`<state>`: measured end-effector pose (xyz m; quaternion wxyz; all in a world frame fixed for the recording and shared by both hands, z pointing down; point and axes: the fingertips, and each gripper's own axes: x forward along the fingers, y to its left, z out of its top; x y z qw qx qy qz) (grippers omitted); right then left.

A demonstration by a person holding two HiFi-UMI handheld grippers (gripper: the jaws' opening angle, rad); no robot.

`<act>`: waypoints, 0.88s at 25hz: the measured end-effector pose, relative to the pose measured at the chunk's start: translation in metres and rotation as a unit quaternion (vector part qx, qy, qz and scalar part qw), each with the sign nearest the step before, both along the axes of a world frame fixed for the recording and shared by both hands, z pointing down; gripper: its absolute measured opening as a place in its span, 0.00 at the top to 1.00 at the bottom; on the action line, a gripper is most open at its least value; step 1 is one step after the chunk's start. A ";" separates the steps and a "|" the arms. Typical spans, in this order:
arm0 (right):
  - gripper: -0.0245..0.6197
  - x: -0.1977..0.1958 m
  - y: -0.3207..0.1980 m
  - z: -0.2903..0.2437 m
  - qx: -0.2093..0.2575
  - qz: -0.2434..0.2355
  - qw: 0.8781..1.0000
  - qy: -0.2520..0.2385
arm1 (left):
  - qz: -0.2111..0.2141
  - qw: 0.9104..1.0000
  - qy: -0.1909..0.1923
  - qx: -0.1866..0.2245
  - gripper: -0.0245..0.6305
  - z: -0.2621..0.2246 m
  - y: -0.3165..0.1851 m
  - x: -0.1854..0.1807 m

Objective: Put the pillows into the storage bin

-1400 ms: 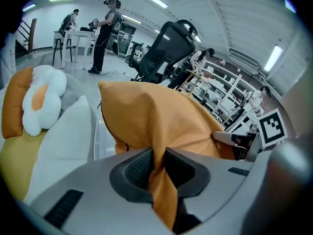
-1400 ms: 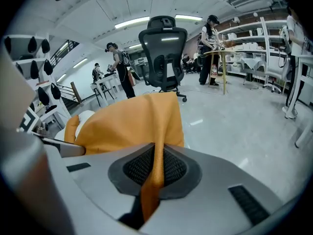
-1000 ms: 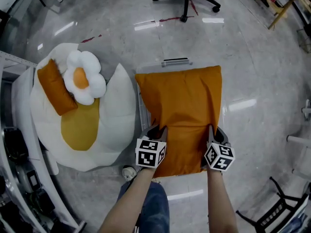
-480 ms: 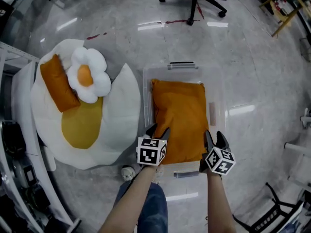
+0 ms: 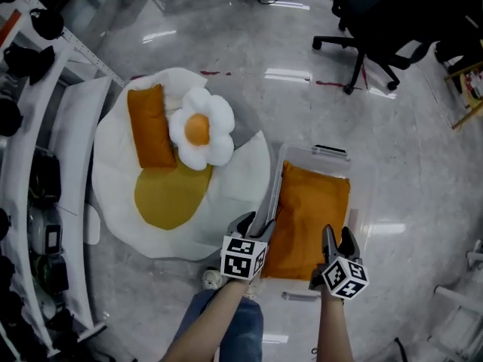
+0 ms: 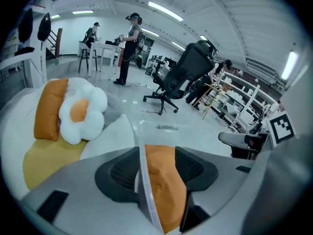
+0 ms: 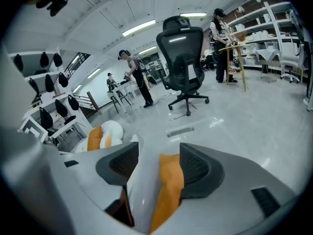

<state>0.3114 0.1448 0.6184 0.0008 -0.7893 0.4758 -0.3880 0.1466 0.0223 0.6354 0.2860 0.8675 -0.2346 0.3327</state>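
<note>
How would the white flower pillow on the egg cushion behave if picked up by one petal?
The flower pillow looks puffy with rounded petals, so it is probably light and would squash when pinched. Held by one petal, it would likely sag and dangle. Lying flat on the egg cushion, it seems unlikely to roll.

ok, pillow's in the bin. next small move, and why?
Probably swing left tongs and right tongs toward the flower pillow: both just opened, holding nothing, the big pillow lies in the bin, the flower one waits on the cushion.
</note>
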 end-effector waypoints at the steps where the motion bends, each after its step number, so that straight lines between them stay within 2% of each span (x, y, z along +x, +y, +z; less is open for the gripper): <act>1: 0.58 -0.005 -0.017 -0.007 0.008 -0.013 1.000 0.000 | -0.012 1.000 0.000 0.009 0.62 -0.009 -0.013 -0.010; 6: 0.58 -0.046 -0.101 -0.038 0.035 -0.077 0.996 0.000 | -0.079 0.996 -0.002 0.041 0.61 -0.046 -0.083 -0.074; 12: 0.58 -0.109 -0.185 -0.073 0.053 -0.154 0.987 0.001 | -0.152 0.986 -0.010 0.064 0.61 -0.079 -0.141 -0.158; 17: 0.58 -0.154 -0.240 -0.079 0.061 -0.202 0.978 0.007 | -0.178 0.981 -0.014 0.073 0.61 -0.080 -0.176 -0.203; 22: 0.58 -0.183 -0.283 -0.070 0.054 -0.230 0.972 0.013 | -0.194 0.979 -0.008 0.064 0.61 -0.066 -0.208 -0.224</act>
